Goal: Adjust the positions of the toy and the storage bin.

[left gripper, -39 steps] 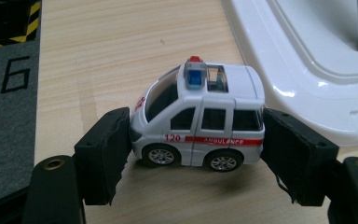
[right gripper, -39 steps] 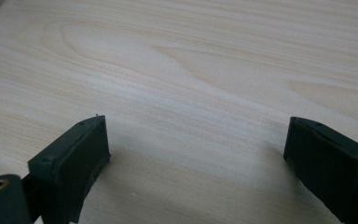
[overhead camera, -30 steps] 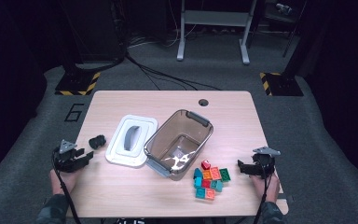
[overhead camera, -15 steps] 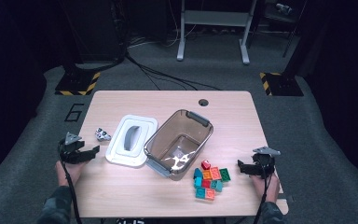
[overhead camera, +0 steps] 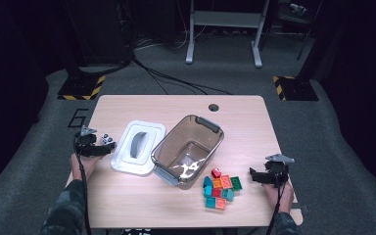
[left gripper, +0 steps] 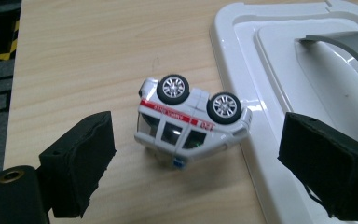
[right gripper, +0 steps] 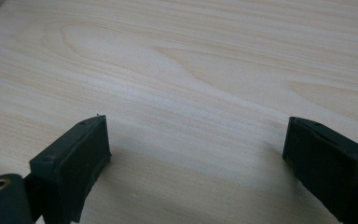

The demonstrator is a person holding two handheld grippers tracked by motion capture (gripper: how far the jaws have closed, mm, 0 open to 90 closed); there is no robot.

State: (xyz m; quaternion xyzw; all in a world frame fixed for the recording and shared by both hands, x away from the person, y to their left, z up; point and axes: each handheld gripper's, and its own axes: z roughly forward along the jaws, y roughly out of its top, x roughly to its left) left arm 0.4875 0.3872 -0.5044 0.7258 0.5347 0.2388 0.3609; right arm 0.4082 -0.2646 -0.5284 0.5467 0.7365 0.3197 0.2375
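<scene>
The little white toy car (left gripper: 191,122) lies tipped over on the table (overhead camera: 176,105), wheels up, at the left side just beside the white lid (overhead camera: 138,147), its rear end touching the lid's rim. A red stripe runs along its flank with white lettering on it, upside down and too small for me to read; the digits at one end look like "120", though I wouldn't swear to it. On the grey floor off the table's left far corner a large "6" (overhead camera: 78,118) is painted.

The left gripper (left gripper: 193,175) hangs over the car with its jaws spread wide, having just been opening; the car sits between and beyond the pads, touched by neither. The right gripper (overhead camera: 255,175) rests near the table's right edge, jaws wide apart over bare wood, holding nothing.

The clear bin (overhead camera: 203,125) stands mid-table beside the lid, and a cluster of coloured bricks (overhead camera: 220,187) sits nearer, between the bin and the right gripper. There is open wood left of the car up to the table's edge, and more along the far side.
</scene>
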